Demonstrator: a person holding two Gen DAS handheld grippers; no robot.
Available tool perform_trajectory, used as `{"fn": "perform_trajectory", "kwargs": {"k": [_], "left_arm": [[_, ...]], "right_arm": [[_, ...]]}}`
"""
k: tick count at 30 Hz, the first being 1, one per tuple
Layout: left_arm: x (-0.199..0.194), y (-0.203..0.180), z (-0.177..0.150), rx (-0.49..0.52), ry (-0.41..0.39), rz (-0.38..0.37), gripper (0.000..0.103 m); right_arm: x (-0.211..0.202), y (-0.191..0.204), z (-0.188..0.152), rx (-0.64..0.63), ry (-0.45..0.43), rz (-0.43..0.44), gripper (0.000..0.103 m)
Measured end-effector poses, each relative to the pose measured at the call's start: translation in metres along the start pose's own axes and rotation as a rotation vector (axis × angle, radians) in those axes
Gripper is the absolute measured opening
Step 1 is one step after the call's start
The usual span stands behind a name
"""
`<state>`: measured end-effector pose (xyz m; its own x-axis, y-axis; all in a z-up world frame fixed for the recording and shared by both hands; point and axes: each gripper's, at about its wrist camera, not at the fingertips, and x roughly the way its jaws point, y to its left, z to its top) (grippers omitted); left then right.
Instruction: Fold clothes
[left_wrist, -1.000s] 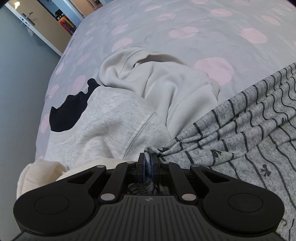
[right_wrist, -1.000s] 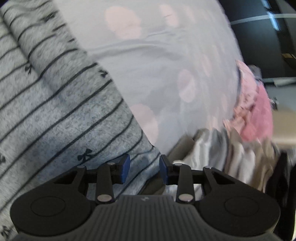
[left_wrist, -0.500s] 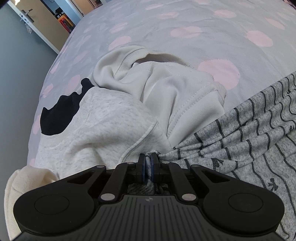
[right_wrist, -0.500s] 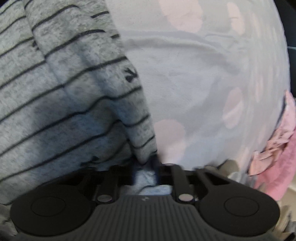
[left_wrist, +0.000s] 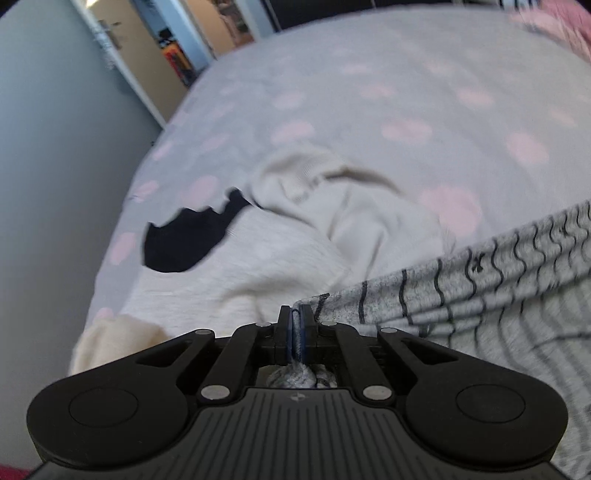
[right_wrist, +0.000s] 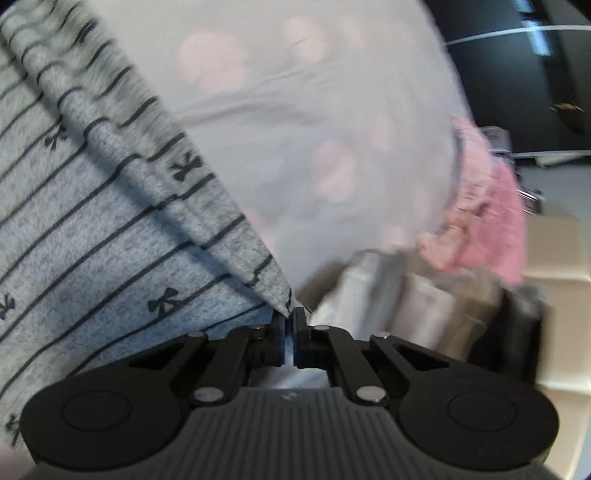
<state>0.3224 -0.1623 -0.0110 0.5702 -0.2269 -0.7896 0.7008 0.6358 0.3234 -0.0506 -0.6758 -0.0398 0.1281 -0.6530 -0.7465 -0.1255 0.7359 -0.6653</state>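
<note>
Over on the left of the bed (left_wrist: 369, 74), with its grey cover and pink dots, a pale grey sweatshirt (left_wrist: 221, 266) with a black patch (left_wrist: 184, 240) lies in a heap, a cream top (left_wrist: 351, 206) bunched against it and a cream bundle (left_wrist: 114, 339) at the near edge. The left tool (left_wrist: 295, 328) is pressed together on one corner of the striped grey garment (left_wrist: 480, 280), a wad of that cloth bunched behind its pads. From there the garment runs off to the right as a taut band, so its long axis lies between the two hands, and the heap sits just beside the left corner, close enough to be dragged along, I would say. At the other end the right tool (right_wrist: 290, 325) pinches the opposite corner, its jaws closed on the very tip, with the striped cloth fanning away up and to the left. Each hand has its own end, neither nearer than the other. To the right of that tool a stack of folded pale clothes (right_wrist: 388, 295) sits at the bed's edge, and a pink fluffy thing (right_wrist: 487, 221) beyond it; both look near enough to catch a swinging hem.
</note>
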Motion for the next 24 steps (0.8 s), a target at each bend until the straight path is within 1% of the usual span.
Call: {"fn": "perform_trajectory", "kwargs": {"k": [2, 5, 8, 10, 12, 16, 18, 20, 24], "left_arm": [[-0.021, 0.010, 0.001, -0.031, -0.032, 0.008, 0.002], [-0.053, 0.028, -0.005, -0.075, -0.073, 0.000, 0.002], [-0.082, 0.040, -0.021, -0.096, -0.110, -0.023, 0.002], [-0.100, 0.045, -0.034, -0.105, -0.130, -0.036, 0.002], [-0.116, 0.049, -0.049, -0.105, -0.141, -0.049, 0.002], [-0.144, 0.057, -0.080, -0.087, -0.153, -0.078, 0.002], [-0.156, 0.058, -0.097, -0.061, -0.153, -0.093, 0.002], [-0.166, 0.058, -0.115, -0.028, -0.145, -0.109, 0.002], [-0.185, 0.054, -0.151, 0.046, -0.129, -0.145, 0.001]], "right_arm": [[-0.029, -0.013, -0.010, 0.039, -0.024, -0.036, 0.003], [-0.068, -0.014, -0.029, 0.098, -0.048, -0.079, 0.003], [-0.110, -0.011, -0.063, 0.127, -0.053, -0.081, 0.003], [-0.130, -0.004, -0.069, 0.134, -0.054, -0.084, 0.002], [-0.161, 0.003, -0.091, 0.153, -0.070, -0.089, 0.002], [-0.218, 0.022, -0.138, 0.196, -0.116, -0.092, 0.002], [-0.234, 0.032, -0.161, 0.209, -0.135, -0.088, 0.002], [-0.241, 0.044, -0.177, 0.212, -0.147, -0.077, 0.002], [-0.267, 0.085, -0.219, 0.211, -0.151, -0.050, 0.002]]}}
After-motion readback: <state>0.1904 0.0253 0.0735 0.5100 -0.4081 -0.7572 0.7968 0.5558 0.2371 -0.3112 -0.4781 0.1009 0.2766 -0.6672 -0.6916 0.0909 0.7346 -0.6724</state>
